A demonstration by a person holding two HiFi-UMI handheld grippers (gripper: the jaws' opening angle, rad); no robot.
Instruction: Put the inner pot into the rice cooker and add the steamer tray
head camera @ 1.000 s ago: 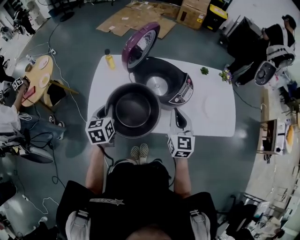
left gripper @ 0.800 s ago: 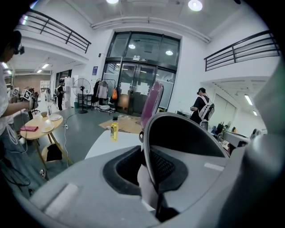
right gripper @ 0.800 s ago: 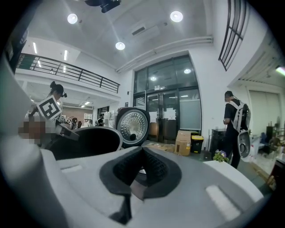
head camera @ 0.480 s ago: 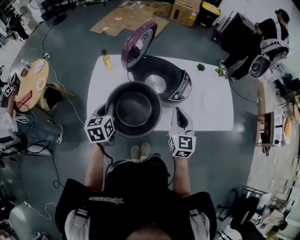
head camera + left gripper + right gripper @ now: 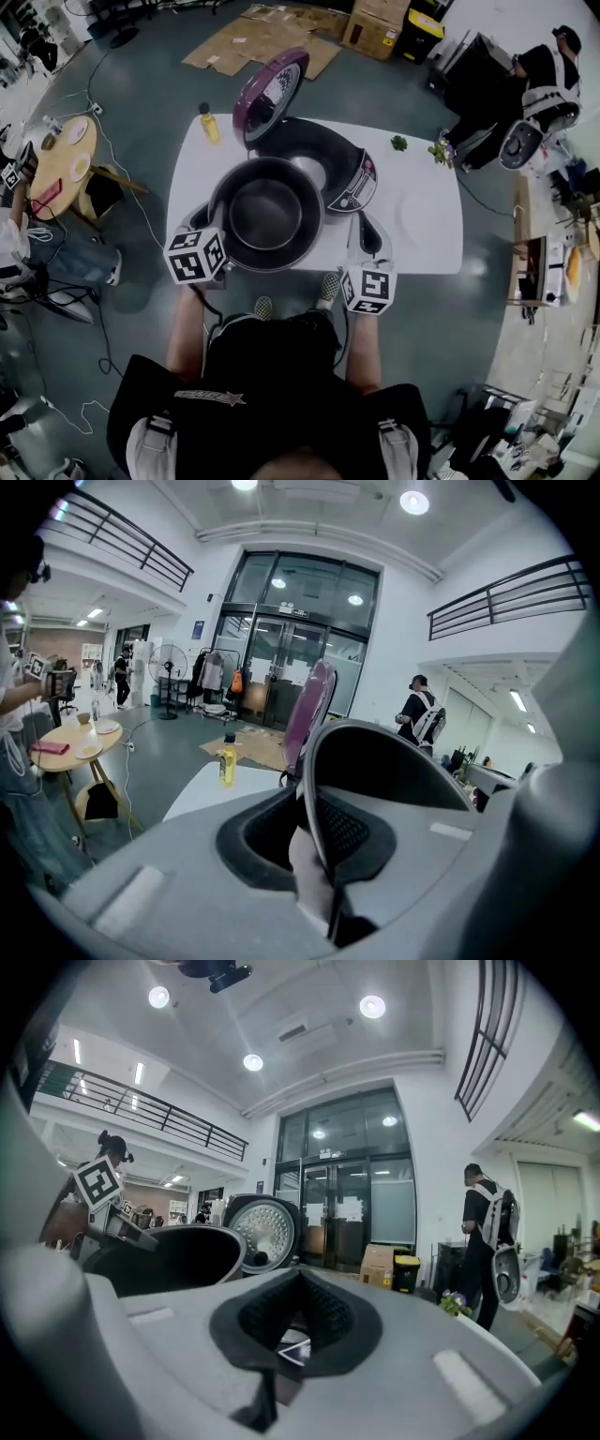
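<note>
head: steeply down | gripper views: close, forward | shared: inner pot (image 5: 267, 214)

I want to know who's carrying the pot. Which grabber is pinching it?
The left gripper: its jaws clamp the inner pot's rim. The right gripper is shut on nothing, off to the pot's other side.

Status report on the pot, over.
Left hand-held gripper clamped on inner pot rim. Right hand-held gripper shut, empty. Pot in front of open rice cooker, not in yet. Nothing in the way.
</note>
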